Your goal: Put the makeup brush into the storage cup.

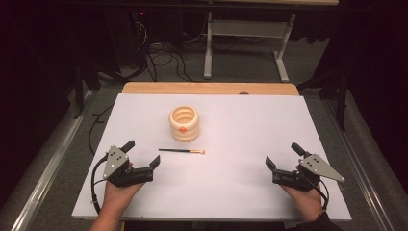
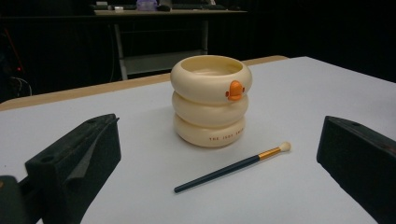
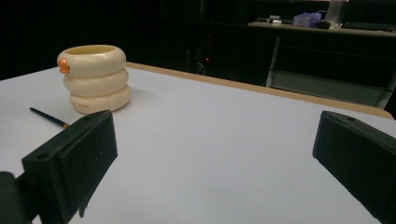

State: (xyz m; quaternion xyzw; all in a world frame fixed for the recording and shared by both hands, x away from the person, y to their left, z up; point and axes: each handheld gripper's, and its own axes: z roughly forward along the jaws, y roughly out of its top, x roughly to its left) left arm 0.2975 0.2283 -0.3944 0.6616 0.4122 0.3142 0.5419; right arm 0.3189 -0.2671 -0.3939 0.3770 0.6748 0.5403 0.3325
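A flat white surface (image 1: 250, 125) with a bare wooden strip along its far edge (image 1: 211, 88) carries two things. A cream holder (image 1: 184, 123), shaped as three stacked rings with a small orange beak on its top ring, stands upright toward the far middle. A slim dark-handled brush (image 1: 182, 151) with a gold ferrule and pale tip lies flat just in front of the holder, apart from it.
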